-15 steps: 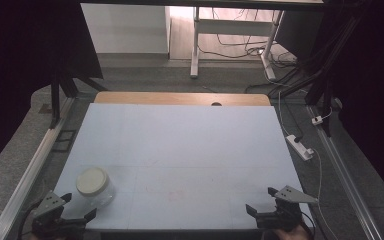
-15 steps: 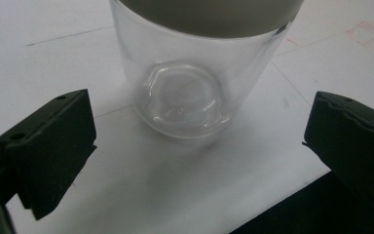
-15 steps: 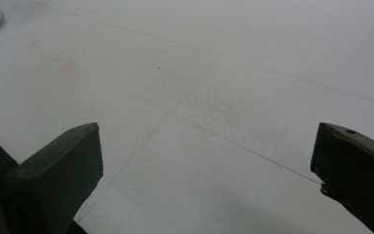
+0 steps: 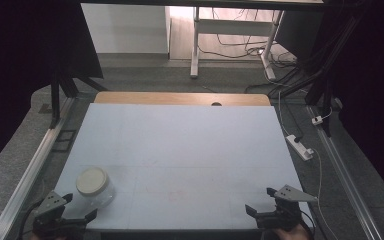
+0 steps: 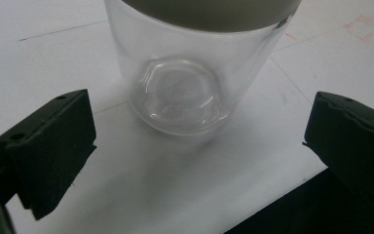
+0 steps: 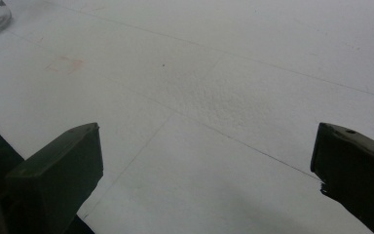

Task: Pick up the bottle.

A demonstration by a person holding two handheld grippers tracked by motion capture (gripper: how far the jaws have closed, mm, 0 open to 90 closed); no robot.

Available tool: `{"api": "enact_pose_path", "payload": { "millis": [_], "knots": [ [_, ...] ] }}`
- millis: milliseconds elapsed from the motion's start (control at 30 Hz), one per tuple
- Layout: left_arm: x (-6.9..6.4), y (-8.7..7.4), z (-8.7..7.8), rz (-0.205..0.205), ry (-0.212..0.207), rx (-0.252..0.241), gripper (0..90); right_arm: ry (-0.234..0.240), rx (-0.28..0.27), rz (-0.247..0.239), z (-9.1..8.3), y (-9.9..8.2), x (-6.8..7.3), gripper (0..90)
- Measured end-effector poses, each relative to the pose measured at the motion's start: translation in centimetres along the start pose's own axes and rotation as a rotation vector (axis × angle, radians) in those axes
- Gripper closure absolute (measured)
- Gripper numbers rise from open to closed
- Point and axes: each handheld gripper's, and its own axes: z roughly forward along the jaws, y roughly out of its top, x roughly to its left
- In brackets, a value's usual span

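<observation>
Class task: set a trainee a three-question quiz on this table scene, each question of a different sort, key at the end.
1. True or false: the left tool is shut on the jar.
2. The jar's lid is: A) on the jar, B) lying beside it, C) held in the right tool.
3. Fill in: the jar stands near the table's front-____ corner.

Key: 1 false, its jaws are open and clear of the glass; 2 A; 3 left.

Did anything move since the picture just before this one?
Hardly anything. The left gripper waits open, just short of the clear jar and not touching it. The right gripper is open over the bare white table. The jar stands where it was.
</observation>
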Motion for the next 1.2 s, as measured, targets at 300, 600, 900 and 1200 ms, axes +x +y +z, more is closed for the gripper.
{"api": "enact_pose_path", "payload": {
  "millis": [300,600,900,1200],
  "knots": [
    [0.0,0.1,0.0,0.003,-0.007,0.007,0.0,0.001,0.003,-0.001,0.0,0.0,0.0,0.0],
    [-0.1,0.7,0.2,0.025,0.007,0.011,0.0,0.006,0.012,-0.010,0.1,0.0,0.1,0.0],
    [0.7,1.2,0.7,0.054,-0.050,-0.010,0.0,0.007,0.019,-0.013,0.2,0.0,0.1,0.0],
    [0.9,1.8,1.7,0.071,-0.030,-0.036,0.0,0.008,0.027,-0.018,0.3,0.1,0.1,0.0]
  ]
}}
